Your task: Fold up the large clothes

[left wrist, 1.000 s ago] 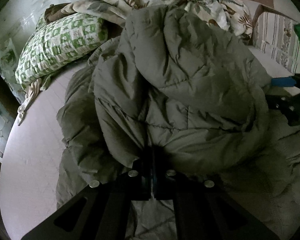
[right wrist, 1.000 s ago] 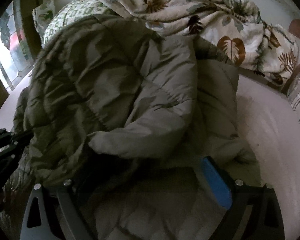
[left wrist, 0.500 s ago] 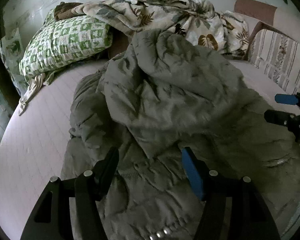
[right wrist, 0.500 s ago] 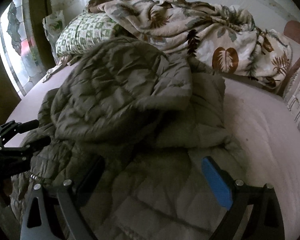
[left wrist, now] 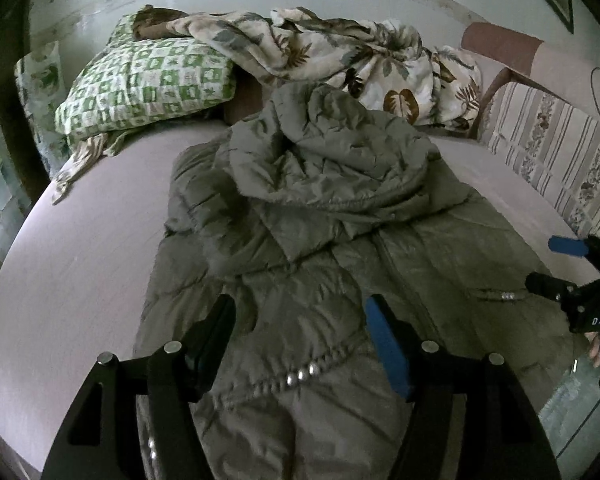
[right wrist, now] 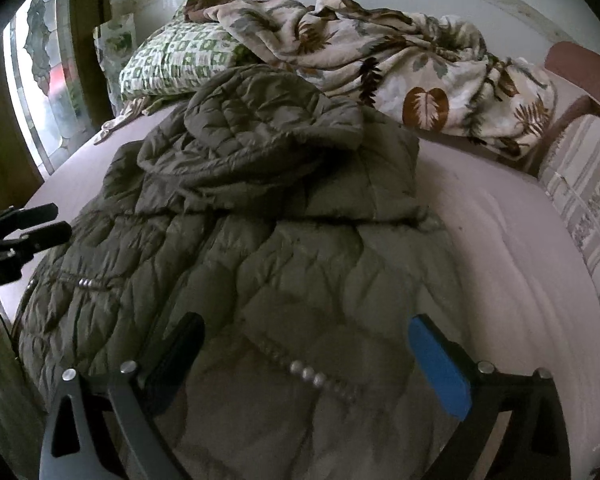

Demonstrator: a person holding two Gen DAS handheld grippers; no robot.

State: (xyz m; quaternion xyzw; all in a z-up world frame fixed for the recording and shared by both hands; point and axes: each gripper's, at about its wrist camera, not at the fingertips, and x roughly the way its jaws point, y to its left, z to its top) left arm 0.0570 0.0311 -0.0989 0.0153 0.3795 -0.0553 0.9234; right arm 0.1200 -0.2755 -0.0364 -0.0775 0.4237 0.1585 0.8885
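An olive quilted puffer jacket (left wrist: 320,216) lies on the pale bed (left wrist: 80,264), its hood and upper part folded over the body; it also shows in the right wrist view (right wrist: 268,232). My left gripper (left wrist: 300,320) is open and empty, above the jacket's near hem by a row of snaps. My right gripper (right wrist: 304,340) is open and empty over the other near part of the jacket. Each gripper shows in the other's view: the right one (left wrist: 556,264) at the right edge, the left one (right wrist: 40,222) at the left edge.
A green checked pillow (left wrist: 144,84) and a crumpled leaf-print blanket (left wrist: 352,60) lie at the head of the bed. A striped sofa back (left wrist: 552,148) runs along the right side. A window (right wrist: 44,92) is at the left.
My left gripper let go of the jacket and opened. The raised upper part of the jacket dropped onto the body. Both grippers drew back toward the near edge.
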